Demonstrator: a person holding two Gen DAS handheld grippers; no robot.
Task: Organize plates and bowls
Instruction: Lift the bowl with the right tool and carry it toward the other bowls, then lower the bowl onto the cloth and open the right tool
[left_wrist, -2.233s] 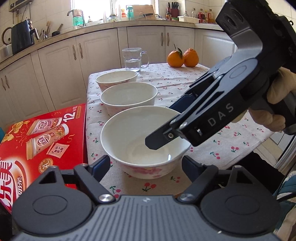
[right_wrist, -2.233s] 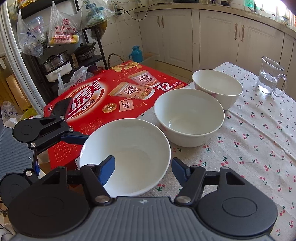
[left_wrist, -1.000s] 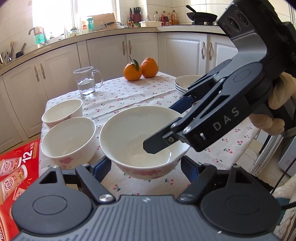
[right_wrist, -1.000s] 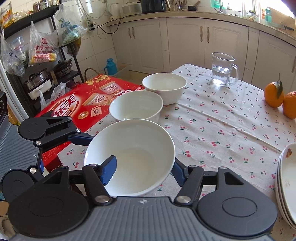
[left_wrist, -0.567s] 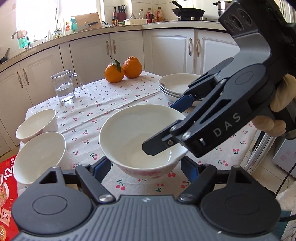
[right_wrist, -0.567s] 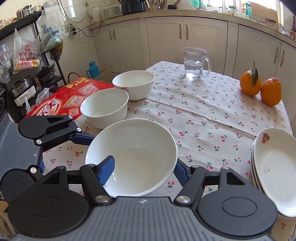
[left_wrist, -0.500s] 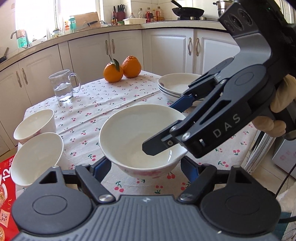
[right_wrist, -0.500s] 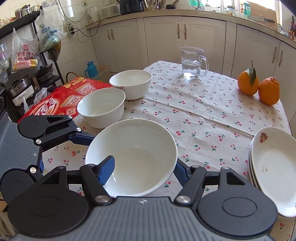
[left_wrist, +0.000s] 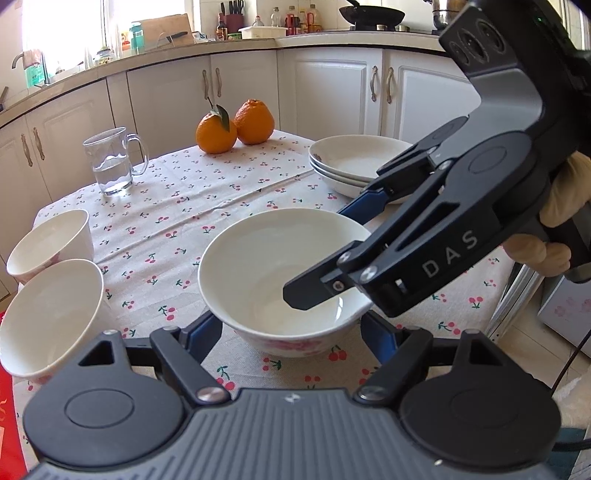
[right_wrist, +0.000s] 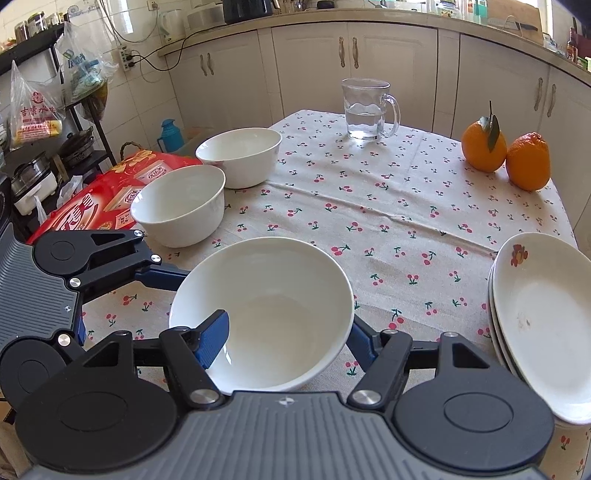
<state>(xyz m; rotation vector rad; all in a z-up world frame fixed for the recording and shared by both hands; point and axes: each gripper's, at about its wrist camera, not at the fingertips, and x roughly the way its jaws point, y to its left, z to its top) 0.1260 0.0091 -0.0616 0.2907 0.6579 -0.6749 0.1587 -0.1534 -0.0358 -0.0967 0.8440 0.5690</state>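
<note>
White bowl (right_wrist: 280, 295) with a pink flower band sits low in the middle of both wrist views, over the near part of the cherry-print tablecloth (right_wrist: 369, 206). Whether its foot rests on the cloth or hangs just above it cannot be told.

The left gripper (left_wrist: 291, 330) clasps the bowl low on its body: in the left wrist view one blue pad is tucked against the flank at 8 o'clock and the other against it at 4 o'clock. In the right wrist view one of its fingers meets the bowl's outer wall at 9 o'clock.

The right gripper (right_wrist: 286, 332), carried by a gloved hand (left_wrist: 554, 236), straddles the bowl's wall. One finger reaches over the rim into the hollow, the other runs outside the wall at 3 o'clock in its own view. The inner pad shows bare and off the wall, so these jaws stand apart and pinch nothing.

Seen from the right wrist, two more white bowls (right_wrist: 177, 206) (right_wrist: 240, 155) stand close together at 10 o'clock from the held one, at the table's edge beside a red carton (right_wrist: 92, 206). A stack of plates (right_wrist: 535, 325) lies at 3 o'clock, apart from the bowl. A glass mug (right_wrist: 365, 110) holding water stands at 12 o'clock, and two oranges (right_wrist: 484, 147) (right_wrist: 528, 162) touch each other at 2 o'clock
</note>
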